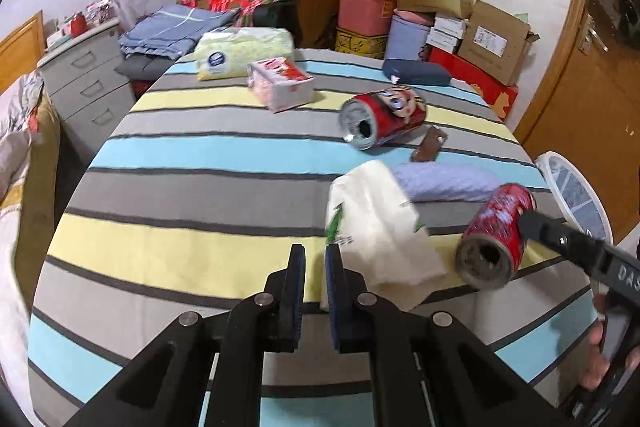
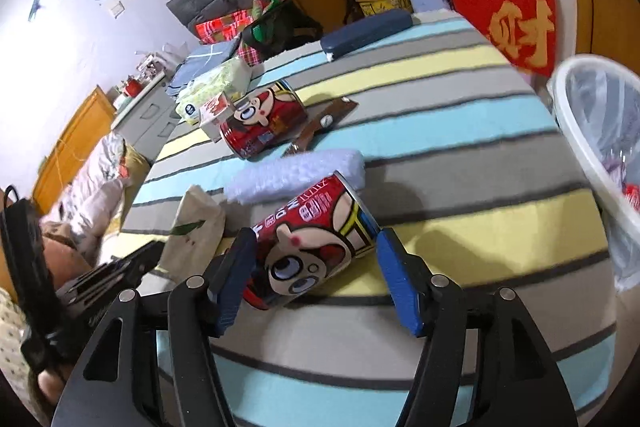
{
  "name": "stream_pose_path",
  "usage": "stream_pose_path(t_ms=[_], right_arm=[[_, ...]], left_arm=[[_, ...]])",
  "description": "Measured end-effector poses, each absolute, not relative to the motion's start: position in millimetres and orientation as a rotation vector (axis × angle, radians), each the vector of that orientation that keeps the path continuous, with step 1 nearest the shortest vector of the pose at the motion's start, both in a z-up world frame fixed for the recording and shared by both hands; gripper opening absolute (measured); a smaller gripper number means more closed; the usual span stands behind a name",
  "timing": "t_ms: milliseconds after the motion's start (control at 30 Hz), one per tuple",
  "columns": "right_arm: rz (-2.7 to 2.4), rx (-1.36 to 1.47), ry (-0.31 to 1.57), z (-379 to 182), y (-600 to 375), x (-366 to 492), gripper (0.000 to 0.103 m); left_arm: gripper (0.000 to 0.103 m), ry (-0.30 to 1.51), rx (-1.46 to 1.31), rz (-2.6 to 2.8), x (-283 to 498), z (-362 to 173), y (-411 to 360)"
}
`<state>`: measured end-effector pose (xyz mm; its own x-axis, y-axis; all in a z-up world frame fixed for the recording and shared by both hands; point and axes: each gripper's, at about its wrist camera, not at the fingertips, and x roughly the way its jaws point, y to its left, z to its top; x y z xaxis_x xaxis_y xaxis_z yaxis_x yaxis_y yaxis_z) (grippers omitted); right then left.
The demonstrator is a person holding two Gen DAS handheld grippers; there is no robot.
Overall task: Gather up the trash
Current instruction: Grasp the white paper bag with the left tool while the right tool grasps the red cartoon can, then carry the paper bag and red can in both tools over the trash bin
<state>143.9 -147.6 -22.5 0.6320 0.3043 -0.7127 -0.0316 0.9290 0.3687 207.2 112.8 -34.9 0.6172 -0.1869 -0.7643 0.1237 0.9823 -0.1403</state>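
Striped tablecloth [image 1: 200,187], left hand-held gripper [image 1: 315,255] clenched empty beside tissue [image 1: 380,227], right hand-held gripper [image 2: 316,247] released around red can [image 2: 312,243].

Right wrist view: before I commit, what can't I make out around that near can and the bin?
- Near can: whether either pad presses it; the can's body hides the contact.
- Bin: contents, cut off by the right edge and veiled by its liner.
- Left wrist view: near can label, blurred.
- Brown wrapper: print too small.
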Motion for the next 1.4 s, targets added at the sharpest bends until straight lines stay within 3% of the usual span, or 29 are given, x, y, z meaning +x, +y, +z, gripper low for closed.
stream_pose_path(t_ms=[100, 167, 233, 433, 900, 1133, 1400], right_arm=[[0.198, 0.326, 0.881, -21.9, -141.7, 151.9, 0.064], [0.208, 0.350, 0.897, -23.1, -138.3, 157.7, 0.065], [0.203, 0.345, 0.894, -23.3, -136.9, 160.4, 0.067], [0.179, 0.379, 0.919, -23.5, -136.5, 177.4, 0.068], [0.142, 0.076, 1.017, -32.3, -121.4, 180.3, 0.069], [0.146, 0.070, 0.957, -29.3, -138.3, 172.6, 0.067], [0.158, 0.072, 0.918, -29.8, -147.4, 164.7, 0.067]], left_arm=[[0.012, 0.887, -0.137, -0.196, 207.7, -35.3, 123.6], [0.027, 0.880, -0.179, -0.210, 207.3, -34.0, 128.4], [0.036, 0.873, -0.193, -0.219, 207.4, -31.9, 129.8], [0.046, 0.858, -0.219, -0.254, 206.9, -27.4, 124.9], [0.048, 0.939, -0.201, -0.297, 219.9, -45.3, 101.4], [0.060, 0.963, -0.220, -0.279, 227.2, -53.5, 88.0], [0.060, 0.940, -0.208, -0.244, 219.2, -54.5, 68.9]])
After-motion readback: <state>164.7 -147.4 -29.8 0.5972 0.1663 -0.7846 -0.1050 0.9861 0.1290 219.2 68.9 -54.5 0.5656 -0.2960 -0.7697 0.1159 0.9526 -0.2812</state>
